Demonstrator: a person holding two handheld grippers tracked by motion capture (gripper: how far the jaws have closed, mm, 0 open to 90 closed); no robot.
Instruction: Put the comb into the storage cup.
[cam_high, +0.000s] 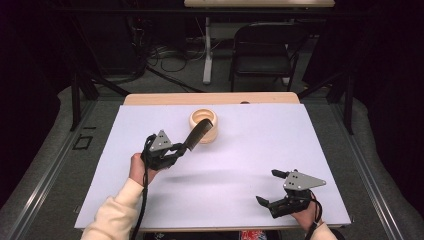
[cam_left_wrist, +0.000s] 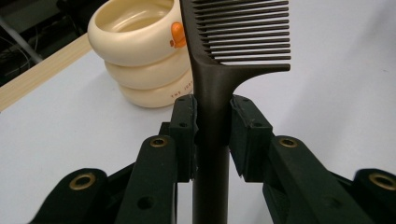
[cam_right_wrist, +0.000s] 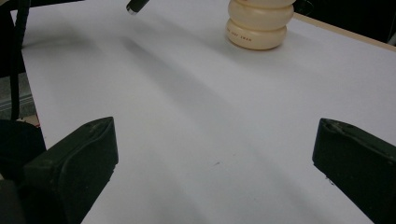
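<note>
The left tongs (cam_left_wrist: 212, 121) clamped the comb (cam_left_wrist: 224, 56) beside the cup (cam_left_wrist: 135, 42); next, it likely needed tipping into the cup. The right tongs (cam_right_wrist: 212, 154) stood apart above the surface (cam_right_wrist: 196, 116).

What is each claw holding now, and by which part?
The left claw grips the dark comb by its handle, below the teeth. The right claw is open and empty.

Black comb (cam_left_wrist: 219, 56), cream ribbed cup (cam_left_wrist: 140, 51), white table (cam_high: 240, 165)
</note>
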